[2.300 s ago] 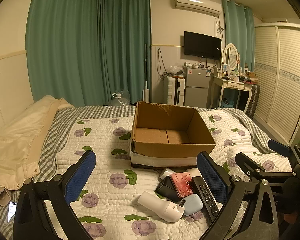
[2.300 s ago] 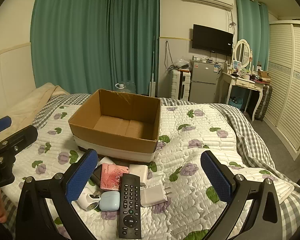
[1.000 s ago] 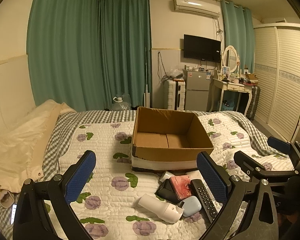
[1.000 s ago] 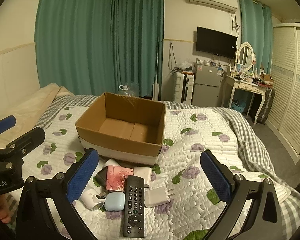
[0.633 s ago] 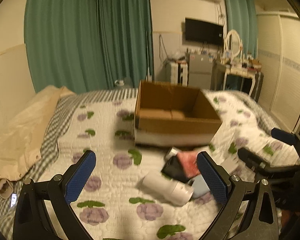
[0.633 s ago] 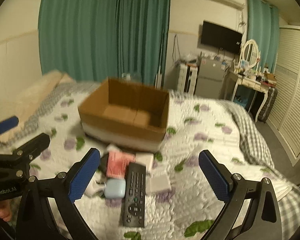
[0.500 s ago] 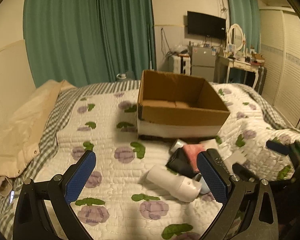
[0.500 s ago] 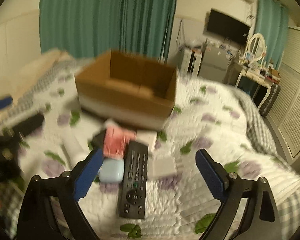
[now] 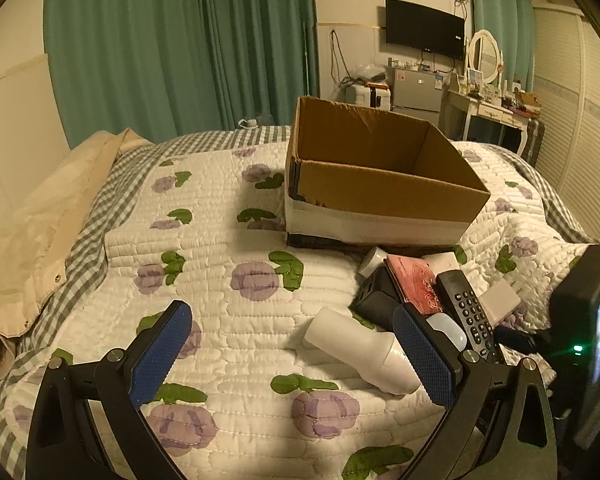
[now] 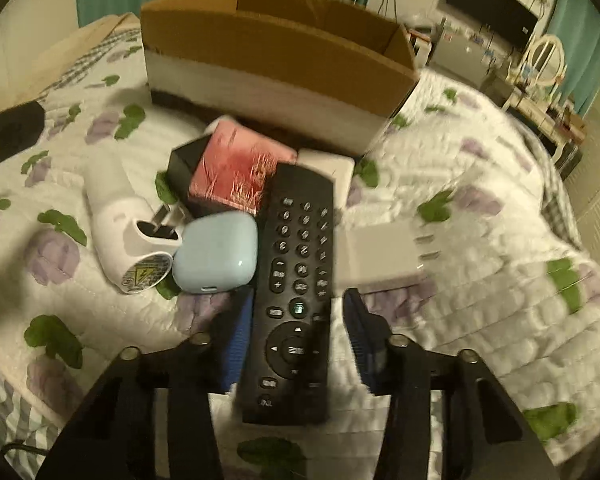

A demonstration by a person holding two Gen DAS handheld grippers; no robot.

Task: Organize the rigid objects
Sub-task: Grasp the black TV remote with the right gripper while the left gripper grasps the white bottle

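A black remote (image 10: 296, 280) lies on the quilt, and my right gripper (image 10: 296, 340) straddles its near end with the fingers narrowed around it; the frame is blurred, so contact is unclear. Beside it lie a light blue case (image 10: 216, 256), a white cylindrical device (image 10: 120, 220), a pink box (image 10: 240, 168) on a black box (image 10: 184, 164), and a white charger (image 10: 376, 256). An open cardboard box (image 10: 276, 56) stands behind them. My left gripper (image 9: 296, 356) is open and empty above the quilt, left of the pile; the remote (image 9: 466, 312) and cylinder (image 9: 360, 350) show there too.
A cream pillow or duvet (image 9: 32, 224) lies at the bed's left side. Green curtains, a TV (image 9: 424, 28), a small fridge and a dressing table stand beyond the bed. The right gripper's body (image 9: 588, 320) fills the left wrist view's right edge.
My right gripper dropped down and forward onto the pile and its fingers closed in around the remote's near end. My left gripper lowered slightly and stayed open.
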